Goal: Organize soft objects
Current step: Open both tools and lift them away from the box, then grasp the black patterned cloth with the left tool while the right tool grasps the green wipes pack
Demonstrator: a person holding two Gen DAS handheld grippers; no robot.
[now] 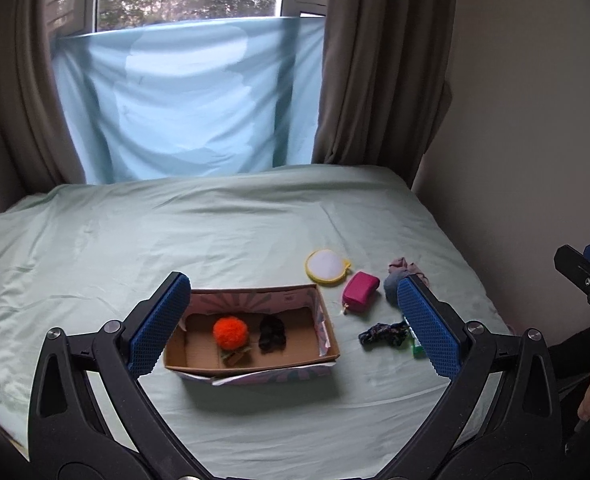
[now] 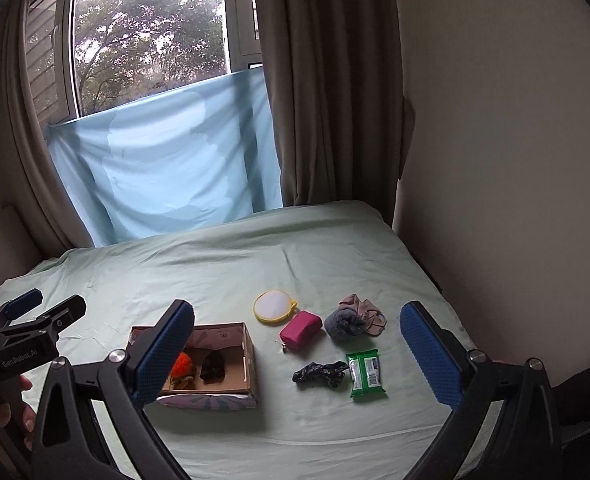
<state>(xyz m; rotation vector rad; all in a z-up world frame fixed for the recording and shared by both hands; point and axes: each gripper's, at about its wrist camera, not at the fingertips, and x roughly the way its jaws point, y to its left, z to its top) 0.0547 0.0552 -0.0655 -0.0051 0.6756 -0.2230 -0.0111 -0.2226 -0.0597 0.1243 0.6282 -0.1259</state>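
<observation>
One green wipes pkt [image 2: 365, 375] clear in rt view; half-hidden lt.

bed [image 2: 255, 264] | box [image 2: 251, 354], pouch [image 2: 301, 330], socks [image 2: 349, 322], wipes [image 2: 365, 374]

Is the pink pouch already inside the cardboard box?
No, the pink pouch lies on the bed sheet to the right of the cardboard box, outside it.

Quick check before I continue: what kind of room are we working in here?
Most likely a bedroom. The objects and the cardboard box lie on a bed covered with a pale green sheet, brown curtains hang at a window, and trees show outside.
</observation>
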